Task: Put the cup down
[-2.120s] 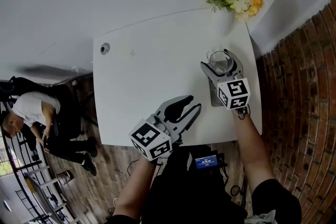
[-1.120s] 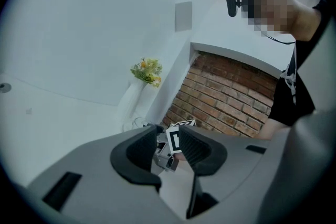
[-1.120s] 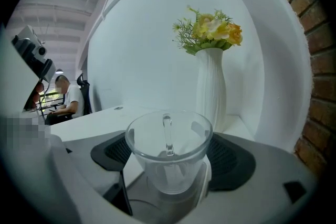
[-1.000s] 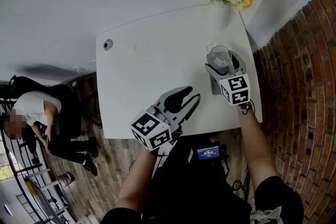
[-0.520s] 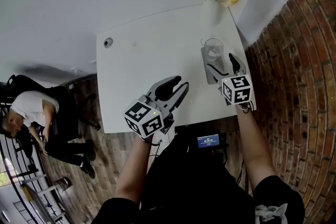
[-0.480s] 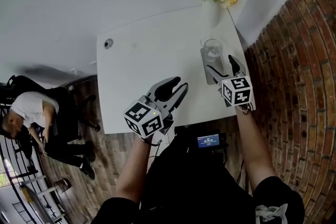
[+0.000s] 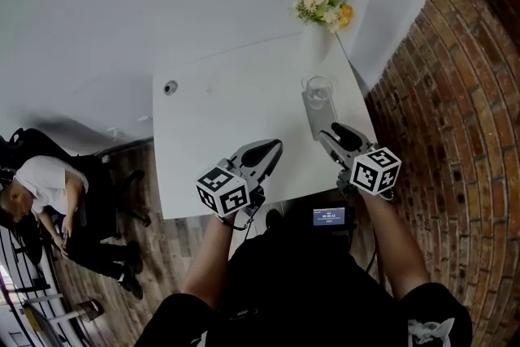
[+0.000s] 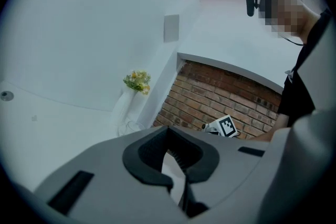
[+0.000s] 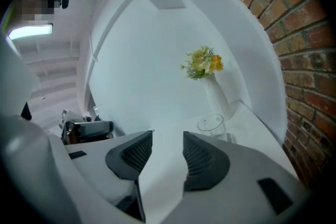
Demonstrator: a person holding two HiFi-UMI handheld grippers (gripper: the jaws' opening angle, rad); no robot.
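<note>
Right gripper (image 7: 335, 132): jaws closing, nothing between them. Left gripper (image 7: 272, 146): jaws together, empty. Clear glass cup (image 7: 318, 88) stands upright on white rectangular table (image 7: 219, 118), apart from both grippers.

Grey left tongs (image 7: 272, 145), right tongs (image 7: 329, 131), black-white marker cubes (image 7: 223, 193), black top (image 7: 284, 276)

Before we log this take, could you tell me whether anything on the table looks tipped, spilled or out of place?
Nothing stands out. The clear cup stands upright on the white table, near its right edge, with no spill visible around it. The flowers at the far corner are upright too.
</note>
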